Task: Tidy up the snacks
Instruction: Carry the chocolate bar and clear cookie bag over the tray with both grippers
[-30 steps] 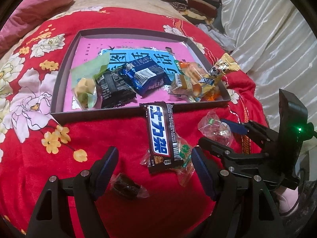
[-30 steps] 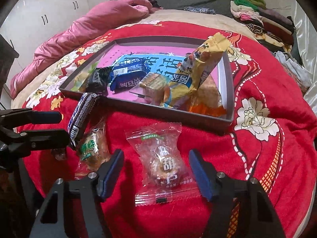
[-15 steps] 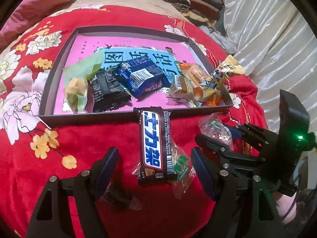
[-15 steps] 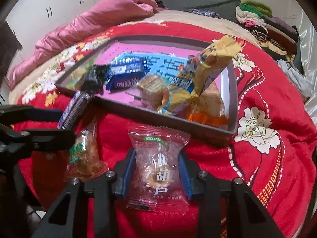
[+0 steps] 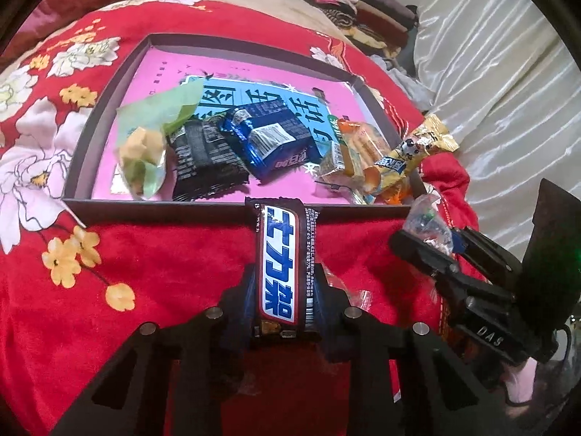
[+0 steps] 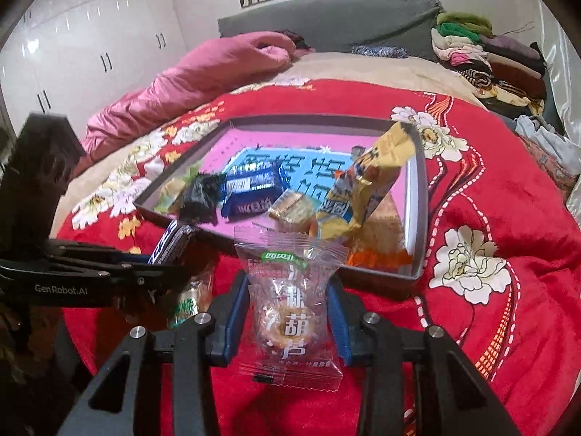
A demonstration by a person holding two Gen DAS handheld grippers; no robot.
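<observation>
1. Gripping: left gripper [image 5: 281, 301] is clamped on the chocolate bar [image 5: 279, 265], pads on both long edges; bar's far end reaches the tray [image 5: 156, 205] front wall.
2. Right gripper [image 6: 287, 318] pinches the clear candy packet [image 6: 288, 301], held just short of the tray's near rim.
3. Step in hand: both pickups done, transfer to tray pending.
4. Next move likely needs a lift over the wall, then release on bare pink floor, clear of the blue packet [image 5: 270, 141] and yellow packet [image 6: 366, 181].
5. A green-label candy [image 6: 189, 299] sits on the red blanket [image 5: 163, 272] beside the left gripper, not yet collected.
</observation>
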